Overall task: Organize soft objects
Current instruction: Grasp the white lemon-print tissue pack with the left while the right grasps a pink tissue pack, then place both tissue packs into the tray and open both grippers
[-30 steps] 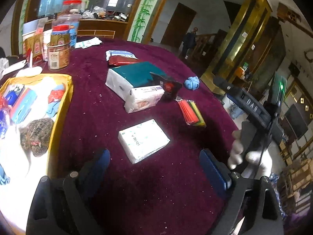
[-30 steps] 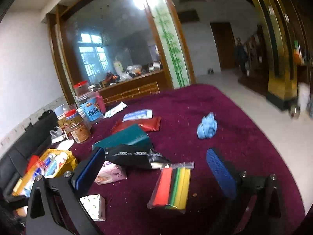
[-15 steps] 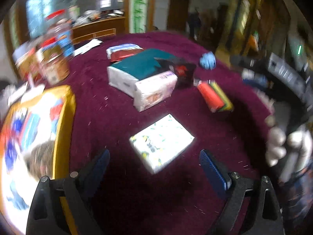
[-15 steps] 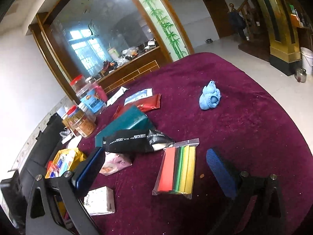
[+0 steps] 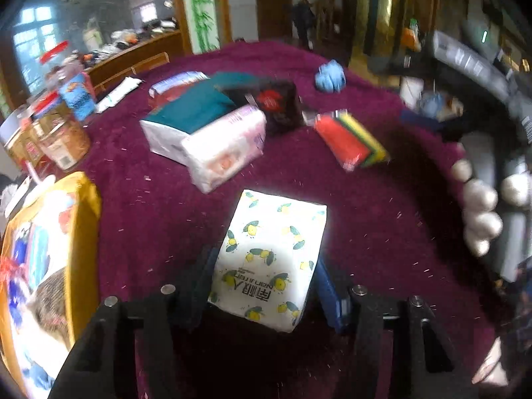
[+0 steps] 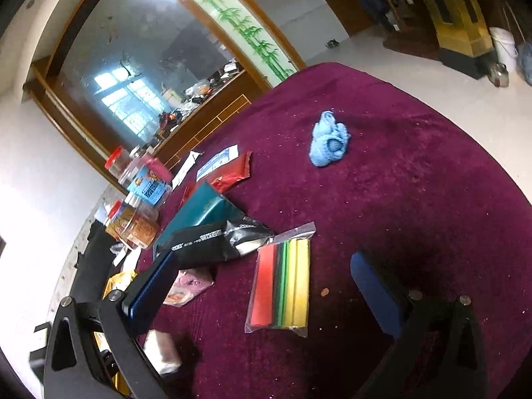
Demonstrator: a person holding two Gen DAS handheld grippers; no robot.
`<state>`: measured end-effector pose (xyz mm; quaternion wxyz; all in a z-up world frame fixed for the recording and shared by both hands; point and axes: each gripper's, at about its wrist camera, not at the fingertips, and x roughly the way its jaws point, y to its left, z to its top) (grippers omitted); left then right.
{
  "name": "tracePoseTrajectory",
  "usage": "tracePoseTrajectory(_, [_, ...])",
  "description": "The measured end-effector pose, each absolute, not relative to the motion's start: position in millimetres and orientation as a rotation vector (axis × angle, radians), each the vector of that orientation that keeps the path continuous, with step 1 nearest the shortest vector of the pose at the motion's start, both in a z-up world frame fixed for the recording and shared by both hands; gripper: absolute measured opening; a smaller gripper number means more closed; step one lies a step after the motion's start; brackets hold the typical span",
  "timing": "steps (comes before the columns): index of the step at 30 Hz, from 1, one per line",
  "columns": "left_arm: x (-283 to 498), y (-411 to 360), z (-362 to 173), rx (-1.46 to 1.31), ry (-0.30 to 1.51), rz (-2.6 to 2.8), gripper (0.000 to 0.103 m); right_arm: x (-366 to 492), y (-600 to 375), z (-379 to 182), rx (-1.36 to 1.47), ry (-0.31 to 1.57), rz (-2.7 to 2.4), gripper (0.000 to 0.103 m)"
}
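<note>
A white tissue pack printed with lemons (image 5: pixel 272 252) lies on the maroon tablecloth (image 5: pixel 382 232). It sits between the jaws of my left gripper (image 5: pixel 266 286), which are closing, and both pads touch its sides. My right gripper (image 6: pixel 262 261) stands open just above a clear bag of coloured strips (image 6: pixel 282 282), with nothing gripped. A blue soft cloth ball (image 6: pixel 329 143) lies farther off on the table. A pink tissue pack (image 5: pixel 226 149) and a teal pack (image 5: pixel 193 109) lie beyond the lemon pack.
A yellow tray (image 5: pixel 84 219) holding soft items stands at the left. Jars (image 5: pixel 63 139) crowd the far left edge. A black pouch (image 6: pixel 212 239) leans on the teal pack. A gloved hand (image 5: pixel 482 206) grips the other tool at the right.
My left gripper has dropped over the lemon tissue pack and narrowed its jaws onto it. The right gripper has rolled and sunk closer to the bag of coloured strips, still wide.
</note>
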<state>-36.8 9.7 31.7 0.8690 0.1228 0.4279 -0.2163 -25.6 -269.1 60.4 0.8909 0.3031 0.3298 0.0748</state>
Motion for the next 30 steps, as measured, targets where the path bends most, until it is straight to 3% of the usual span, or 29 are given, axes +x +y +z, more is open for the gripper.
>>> tracePoseTrajectory(11, [-88,95,89,-0.065,0.761,-0.414,0.06,-18,-262,47,0.579,0.75,0.119,0.103])
tracePoseTrajectory(18, [-111,182,88,-0.197,0.74,-0.278,0.061,-19,-219,58,0.497,0.778,0.226,0.103])
tracePoseTrajectory(27, [-125,242,68,-0.31,0.742,-0.192,0.061,30,-111,64,0.506,0.969,0.281,0.102])
tracePoseTrajectory(28, [-127,247,67,-0.321,0.739,-0.187,0.061,40,-104,60,0.519,1.0,0.242,0.099])
tracePoseTrajectory(30, [-132,257,66,-0.338,0.736,-0.177,0.061,52,-100,50,0.56,1.037,0.195,0.076])
